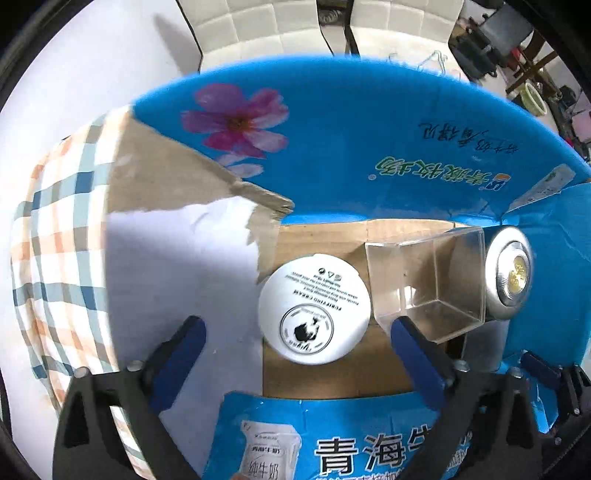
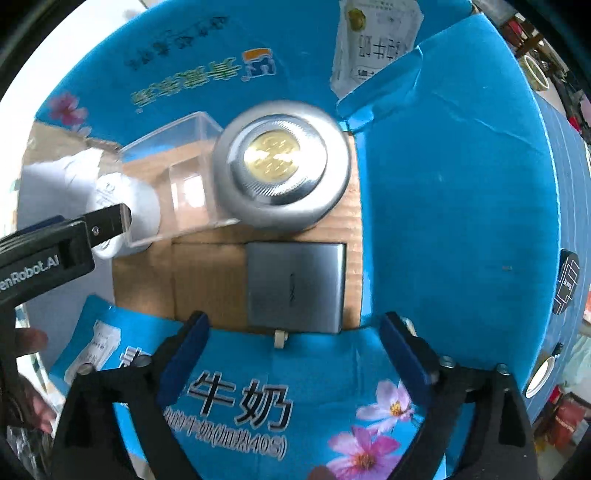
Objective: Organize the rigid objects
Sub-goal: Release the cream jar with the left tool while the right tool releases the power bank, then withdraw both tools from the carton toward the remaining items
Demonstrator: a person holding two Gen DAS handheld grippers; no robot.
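An open blue milk carton box [image 1: 369,155] [image 2: 443,184] holds the objects on its brown cardboard floor. Inside lie a white round cream jar [image 1: 314,308] [image 2: 122,206], a clear plastic box [image 1: 428,280] [image 2: 177,173], a silver round push light [image 1: 511,273] [image 2: 282,166] and a grey flat square case [image 2: 295,286]. My left gripper [image 1: 299,341] hangs open over the jar, which lies between its blue fingers without touching them. My right gripper [image 2: 291,332] is open above the near edge of the grey case, holding nothing. The left gripper's body shows at the left of the right wrist view.
A checked cloth [image 1: 62,240] covers the table left of the box. A torn brown and white flap [image 1: 177,206] leans over the box's left side. White chairs [image 1: 258,26] stand behind. A hand [image 2: 29,369] shows at the lower left.
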